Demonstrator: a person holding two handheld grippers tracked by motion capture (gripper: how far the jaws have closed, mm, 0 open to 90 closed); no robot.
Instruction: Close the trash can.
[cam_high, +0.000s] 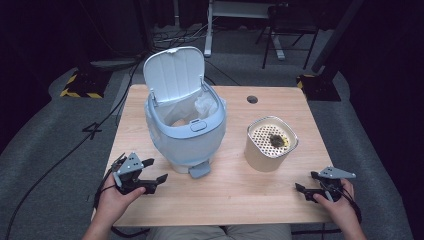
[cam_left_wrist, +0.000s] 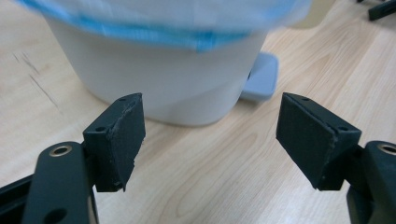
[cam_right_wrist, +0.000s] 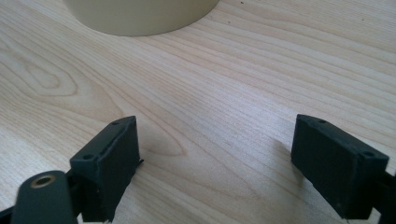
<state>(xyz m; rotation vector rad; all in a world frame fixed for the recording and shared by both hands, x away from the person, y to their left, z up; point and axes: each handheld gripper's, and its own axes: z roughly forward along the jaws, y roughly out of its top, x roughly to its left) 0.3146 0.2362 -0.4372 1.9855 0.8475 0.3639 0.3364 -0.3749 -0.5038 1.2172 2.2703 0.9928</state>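
A pale blue pedal bin (cam_high: 187, 135) stands on the wooden table (cam_high: 220, 200) with its lid (cam_high: 174, 74) tipped up and a white liner inside. In the left gripper view the bin's white wall (cam_left_wrist: 177, 88) and its pedal (cam_left_wrist: 261, 77) lie just ahead. A beige canister (cam_high: 270, 143) with a perforated top holding a dark clump (cam_high: 276, 141) stands to the bin's right. My left gripper (cam_high: 154, 171) is open and empty, left of the pedal (cam_high: 200, 170). My right gripper (cam_high: 306, 182) is open and empty near the front right, with the canister's base (cam_right_wrist: 140, 16) beyond it.
A round cable hole (cam_high: 252, 99) sits in the table's far edge. Beyond the table, grey carpet carries cables, black stands with yellow-striped feet (cam_high: 80, 86) and a white desk frame (cam_high: 240, 20). Bare wood lies between the two grippers.
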